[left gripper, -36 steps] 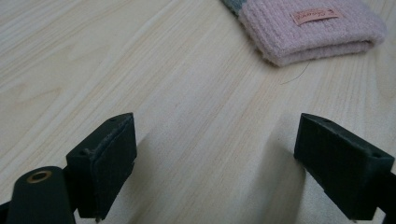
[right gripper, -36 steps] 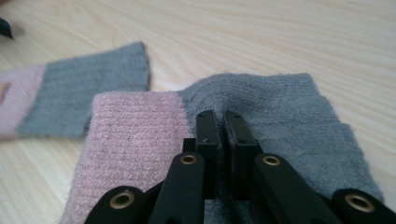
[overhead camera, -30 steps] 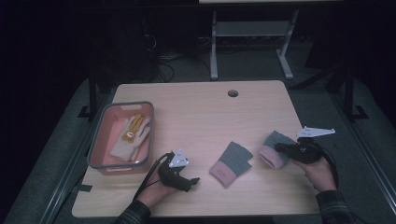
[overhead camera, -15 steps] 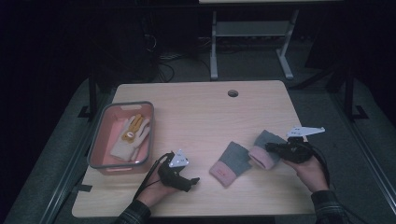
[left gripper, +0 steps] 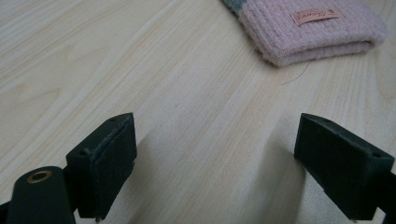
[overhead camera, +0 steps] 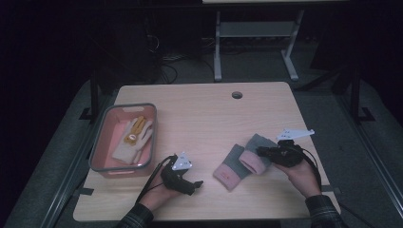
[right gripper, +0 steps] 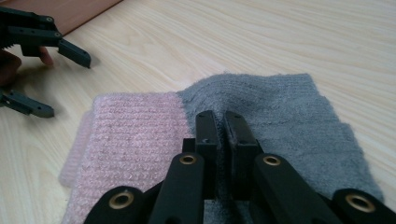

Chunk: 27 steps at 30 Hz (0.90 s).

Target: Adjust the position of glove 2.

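Two grey socks with pink cuffs lie at the table's front right. My right gripper (overhead camera: 262, 152) (right gripper: 219, 122) is shut on a pinch of one sock (overhead camera: 252, 160) (right gripper: 289, 112), near where its grey knit meets the pink cuff. That sock's cuff sits against the other sock (overhead camera: 227, 170). The other sock's pink cuff (left gripper: 317, 28), with a small label, lies flat on the wood ahead of my left gripper. My left gripper (overhead camera: 196, 183) (left gripper: 224, 154) (right gripper: 70, 86) rests near the front edge, jaws wide open with only bare wood between them.
A pink tray with a grey rim (overhead camera: 126, 107) stands at the left and holds a cream glove (overhead camera: 133, 142) with yellow-orange parts. A round cable hole (overhead camera: 237, 95) sits near the table's far edge. A metal stand (overhead camera: 252, 42) is on the floor beyond.
My right gripper has moved left across the table with its sock, bringing it up against the other sock. The left gripper has stayed still.
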{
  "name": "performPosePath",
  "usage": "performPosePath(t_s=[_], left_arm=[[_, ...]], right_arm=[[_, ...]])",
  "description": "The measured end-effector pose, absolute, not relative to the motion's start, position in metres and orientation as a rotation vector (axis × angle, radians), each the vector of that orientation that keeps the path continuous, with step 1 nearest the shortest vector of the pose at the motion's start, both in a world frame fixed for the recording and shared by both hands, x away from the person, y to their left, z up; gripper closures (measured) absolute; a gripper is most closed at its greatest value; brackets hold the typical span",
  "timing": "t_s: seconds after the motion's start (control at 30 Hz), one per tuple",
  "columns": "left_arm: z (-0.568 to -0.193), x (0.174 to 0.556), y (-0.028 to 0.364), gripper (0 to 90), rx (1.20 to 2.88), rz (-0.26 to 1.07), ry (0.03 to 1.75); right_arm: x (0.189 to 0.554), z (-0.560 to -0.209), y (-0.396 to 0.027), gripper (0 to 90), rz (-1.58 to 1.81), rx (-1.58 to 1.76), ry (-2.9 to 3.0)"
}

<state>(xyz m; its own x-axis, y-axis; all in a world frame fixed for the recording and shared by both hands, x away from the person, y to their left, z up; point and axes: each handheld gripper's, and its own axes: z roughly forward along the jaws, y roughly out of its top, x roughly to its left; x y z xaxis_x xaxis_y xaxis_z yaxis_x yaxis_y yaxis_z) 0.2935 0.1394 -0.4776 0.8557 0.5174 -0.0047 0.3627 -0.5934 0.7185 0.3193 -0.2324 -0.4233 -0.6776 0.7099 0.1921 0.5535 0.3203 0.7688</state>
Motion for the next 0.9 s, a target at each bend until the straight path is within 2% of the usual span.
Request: performPosePath(t_s=[0.53,0.9], left_arm=[[-0.478,0.293,0.139,12.3,2.268,0.263,0.635],[-0.478,0.293,0.139,12.3,2.268,0.263,0.634]], right_arm=[[0.316,-0.427,-0.179,85.4,1.267,1.136,2.453],[0.312,-0.434,-0.160,85.2,1.215,1.138,2.457]])
